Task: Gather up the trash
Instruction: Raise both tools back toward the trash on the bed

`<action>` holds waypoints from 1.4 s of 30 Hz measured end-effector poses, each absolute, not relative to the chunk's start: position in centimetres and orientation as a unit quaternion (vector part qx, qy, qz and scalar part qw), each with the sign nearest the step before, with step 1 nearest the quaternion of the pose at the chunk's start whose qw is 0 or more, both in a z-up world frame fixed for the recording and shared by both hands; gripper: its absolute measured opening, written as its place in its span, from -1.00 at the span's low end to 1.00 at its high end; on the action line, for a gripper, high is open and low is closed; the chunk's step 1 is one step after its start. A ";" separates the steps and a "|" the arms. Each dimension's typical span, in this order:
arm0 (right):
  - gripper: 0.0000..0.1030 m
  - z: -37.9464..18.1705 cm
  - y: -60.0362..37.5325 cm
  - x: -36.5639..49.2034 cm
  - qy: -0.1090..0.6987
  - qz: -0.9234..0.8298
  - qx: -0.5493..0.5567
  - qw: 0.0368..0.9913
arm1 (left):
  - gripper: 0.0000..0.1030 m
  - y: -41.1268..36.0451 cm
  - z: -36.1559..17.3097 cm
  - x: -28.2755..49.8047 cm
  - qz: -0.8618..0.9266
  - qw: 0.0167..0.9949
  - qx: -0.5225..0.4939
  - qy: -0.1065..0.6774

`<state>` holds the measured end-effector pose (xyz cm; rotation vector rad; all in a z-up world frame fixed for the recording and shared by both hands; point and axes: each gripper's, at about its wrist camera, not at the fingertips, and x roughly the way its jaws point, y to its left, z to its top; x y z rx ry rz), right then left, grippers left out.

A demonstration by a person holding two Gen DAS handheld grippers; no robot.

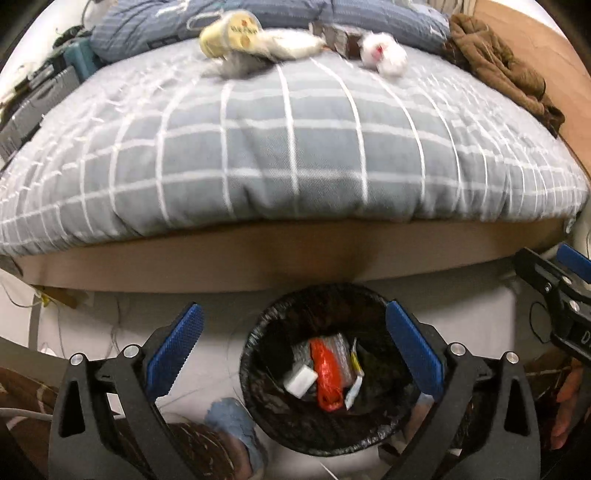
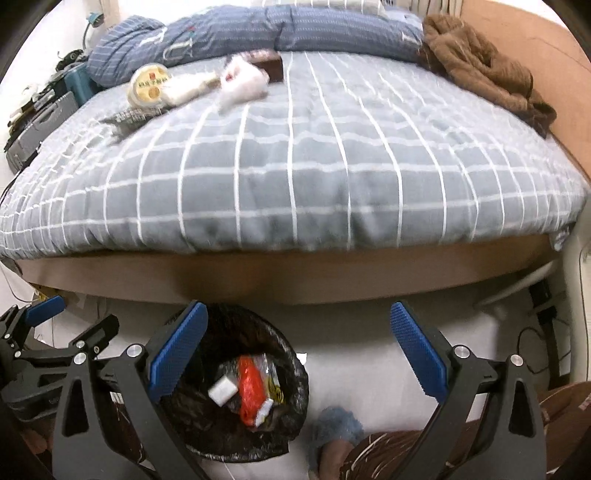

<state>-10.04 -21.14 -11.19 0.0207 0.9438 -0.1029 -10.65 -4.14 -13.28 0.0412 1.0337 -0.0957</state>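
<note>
1. Left hand-held gripper (image 1: 293, 350): jaws wide apart, nothing held, poised over the lined trash bin (image 1: 258, 369) for dropping litter.
2. Right hand-held gripper (image 2: 299, 354): equally wide, empty, beside the bin.
3. Bin: on the floor by the bed (image 1: 295, 147), holding a red wrapper (image 1: 327, 373).
4. Remaining trash: crumpled tissue (image 1: 382, 51) and round container (image 1: 229, 31), twelve o'clock on the bed.

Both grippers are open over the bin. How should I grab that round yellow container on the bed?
Take the round yellow container across its curved side wall, coming from above. It lies tipped with its flat labelled end facing the bin, so that end offers no pinch; crumpled white tissue crowds its right side.
</note>
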 end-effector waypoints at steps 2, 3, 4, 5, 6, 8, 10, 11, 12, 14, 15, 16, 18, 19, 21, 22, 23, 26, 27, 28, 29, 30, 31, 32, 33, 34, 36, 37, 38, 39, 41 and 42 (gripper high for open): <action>0.85 -10.4 -21.0 -9.9 0.443 -0.049 0.004 0.895 | 0.89 -3.6 -12.5 -10.3 -0.043 0.873 0.012 0.486; 0.85 -9.8 -20.9 -9.8 0.436 -0.048 0.003 0.898 | 0.89 -3.3 -12.1 -10.2 -0.041 0.875 0.010 0.482; 0.85 -9.4 -20.8 -9.7 0.431 -0.046 0.003 0.901 | 0.89 -3.2 -11.6 -10.0 -0.041 0.878 0.009 0.478; 0.85 -9.0 -20.8 -9.6 0.427 -0.045 0.003 0.903 | 0.89 -3.0 -11.0 -9.8 -0.040 0.881 0.008 0.472; 0.85 -8.6 -20.7 -9.4 0.422 -0.043 0.003 0.906 | 0.89 -2.9 -10.5 -9.7 -0.041 0.883 0.007 0.468; 0.85 -7.8 -20.5 -9.2 0.413 -0.040 -0.002 0.910 | 0.89 -2.6 -9.3 -9.4 -0.045 0.888 0.005 0.458; 0.85 -6.8 -20.3 -8.8 0.401 -0.039 -0.007 0.915 | 0.89 -2.5 -8.7 -9.2 -0.046 0.892 0.008 0.450; 0.85 -6.4 -20.2 -8.7 0.397 -0.038 -0.007 0.917 | 0.89 -2.3 -8.0 -8.8 -0.044 0.894 0.009 0.446; 0.85 -6.0 -20.2 -8.5 0.393 -0.039 -0.008 0.919 | 0.89 -2.2 -7.8 -8.7 -0.045 0.896 0.007 0.442; 0.85 -5.4 -20.1 -8.0 0.388 -0.038 -0.011 0.921 | 0.89 -1.8 -7.0 -8.0 -0.043 0.901 0.003 0.431; 0.85 -5.1 -20.0 -7.4 0.386 -0.037 -0.015 0.921 | 0.89 -1.7 -6.6 -7.6 -0.040 0.903 0.003 0.427; 0.85 -4.9 -20.0 -7.1 0.385 -0.037 -0.017 0.922 | 0.89 -1.4 -6.3 -7.0 -0.036 0.906 0.002 0.422; 0.85 -4.6 -19.9 -6.0 0.384 -0.033 -0.018 0.923 | 0.89 -1.0 -5.8 -5.9 -0.034 0.908 0.000 0.417; 0.85 -4.5 -19.9 -5.4 0.384 -0.031 -0.018 0.923 | 0.89 -0.9 -5.6 -5.4 -0.032 0.910 -0.001 0.414; 0.85 -4.3 -19.8 -4.5 0.384 -0.028 -0.018 0.923 | 0.89 -0.6 -5.1 -4.1 -0.029 0.912 0.000 0.408; 0.85 -4.2 -19.7 -4.1 0.383 -0.026 -0.019 0.923 | 0.89 -0.4 -5.0 -3.6 -0.028 0.913 -0.001 0.406; 0.85 -4.2 -19.6 -3.6 0.383 -0.025 -0.019 0.923 | 0.89 -0.3 -4.8 -2.8 -0.026 0.915 -0.001 0.404; 0.85 -3.9 -19.2 -1.9 0.380 -0.021 -0.022 0.924 | 0.89 0.0 -4.4 -1.1 -0.023 0.917 0.000 0.397; 0.85 -3.8 -19.1 -1.3 0.380 -0.020 -0.022 0.925 | 0.89 0.1 -4.3 -0.4 -0.023 0.918 -0.001 0.396; 0.85 -3.8 -19.0 -0.7 0.380 -0.018 -0.023 0.924 | 0.89 0.2 -4.2 0.1 -0.023 0.919 -0.002 0.394; 0.85 -3.8 -19.0 -0.1 0.381 -0.016 -0.023 0.924 | 0.89 0.2 -4.1 0.8 -0.023 0.920 -0.001 0.392; 0.85 -3.8 -19.0 0.6 0.382 -0.015 -0.025 0.924 | 0.89 0.2 -4.0 1.4 -0.023 0.921 0.001 0.390; 0.85 -3.9 -18.9 1.3 0.382 -0.014 -0.025 0.924 | 0.89 0.1 -4.0 2.0 -0.024 0.921 0.003 0.389; 0.85 -3.9 -18.9 2.1 0.383 -0.013 -0.025 0.923 | 0.89 0.1 -4.0 2.8 -0.024 0.922 0.005 0.387; 0.85 -4.0 -19.0 2.7 0.384 -0.013 -0.025 0.923 | 0.89 0.0 -4.0 3.4 -0.024 0.922 0.006 0.387; 0.85 -4.0 -19.0 3.4 0.384 -0.012 -0.025 0.923 | 0.89 0.0 -4.1 4.0 -0.025 0.921 0.007 0.388; 0.85 -4.1 -18.9 5.0 0.384 -0.012 -0.028 0.923 | 0.89 -0.3 -4.2 5.4 -0.029 0.921 0.009 0.388; 0.85 -4.2 -18.9 5.6 0.385 -0.012 -0.029 0.923 | 0.89 -0.5 -4.3 6.3 -0.031 0.921 0.013 0.388; 0.85 -4.2 -18.9 6.2 0.385 -0.011 -0.030 0.922 | 0.89 -0.6 -4.4 6.9 -0.031 0.921 0.015 0.387; 0.85 -4.3 -18.9 7.0 0.386 -0.010 -0.028 0.922 | 0.89 -0.7 -4.5 7.5 -0.032 0.921 0.016 0.388; 0.85 -4.4 -19.0 8.2 0.387 -0.010 -0.027 0.922 | 0.89 -0.8 -4.5 9.1 -0.032 0.921 0.015 0.388; 0.85 -4.5 -19.0 8.9 0.388 -0.009 -0.025 0.921 | 0.89 -0.8 -4.5 9.6 -0.031 0.921 0.015 0.387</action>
